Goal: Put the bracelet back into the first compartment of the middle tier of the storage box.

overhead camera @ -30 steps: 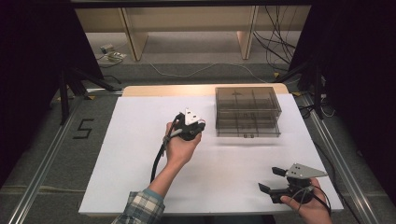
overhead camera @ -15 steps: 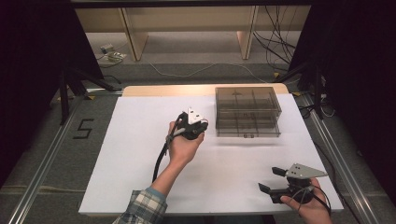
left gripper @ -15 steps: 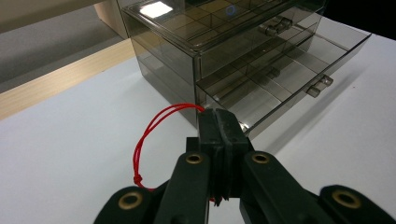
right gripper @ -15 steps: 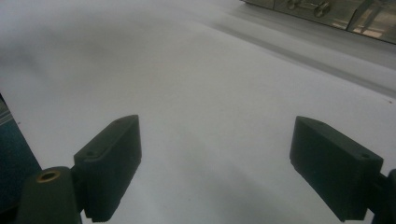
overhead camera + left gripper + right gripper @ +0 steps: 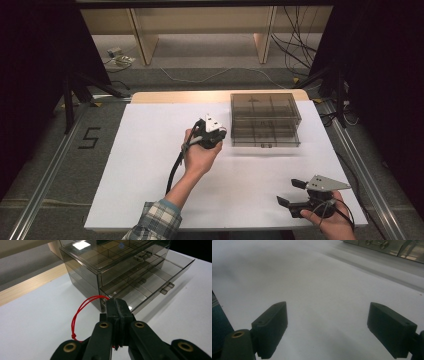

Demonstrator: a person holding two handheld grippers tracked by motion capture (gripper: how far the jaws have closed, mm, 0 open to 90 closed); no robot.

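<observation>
White table (image 5: pixel 150 165) carries a smoky drawer box (image 5: pixel 265 107); left tongs (image 5: pixel 117 312) pinch a red cord loop (image 5: pixel 80 312) just beside its open lower drawer (image 5: pixel 150 282), likely for stowing; right tongs (image 5: pixel 327 327) wait wide, well apart.

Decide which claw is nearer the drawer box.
Left. The left claw is right beside the drawer box; the right claw sits well back near the table's front edge.
</observation>
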